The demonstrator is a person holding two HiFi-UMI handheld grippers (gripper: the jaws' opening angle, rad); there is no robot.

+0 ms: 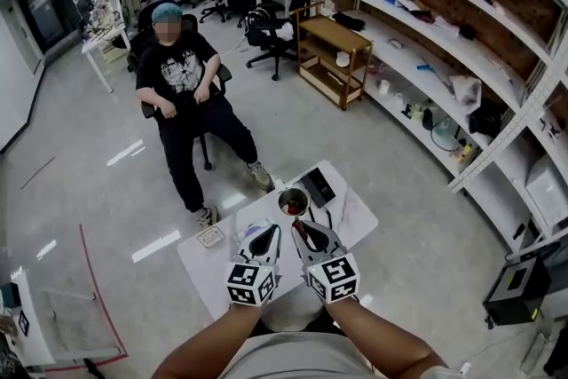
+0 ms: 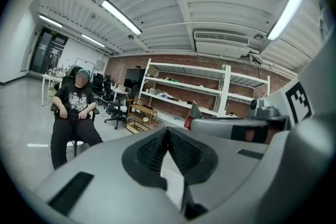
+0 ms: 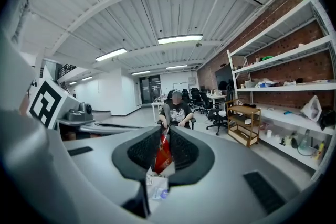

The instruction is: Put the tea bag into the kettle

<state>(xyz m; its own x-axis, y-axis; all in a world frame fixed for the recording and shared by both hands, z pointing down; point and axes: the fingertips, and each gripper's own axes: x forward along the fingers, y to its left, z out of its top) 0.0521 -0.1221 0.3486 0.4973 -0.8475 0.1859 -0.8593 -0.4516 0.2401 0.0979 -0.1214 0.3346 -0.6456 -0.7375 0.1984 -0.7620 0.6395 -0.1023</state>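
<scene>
Red tea bag point(image 3: 162, 156) is pinched by level right gripper point(image 3: 163, 145) jaws, white paper point(image 2: 174, 182) by left gripper point(image 2: 168, 148).

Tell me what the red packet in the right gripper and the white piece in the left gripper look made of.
The red packet looks like glossy film or foil: it shines and creases. The white piece seems to be thin matte paper: flat, dull, sharp-edged.

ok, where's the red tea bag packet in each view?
Head view: lower centre, red tea bag packet in the right gripper's jaws, just below the kettle.
Left gripper view: probably the red sliver right of centre.
Right gripper view: centre, pinched between the jaws.
Shared landmark: the seated person.
</scene>
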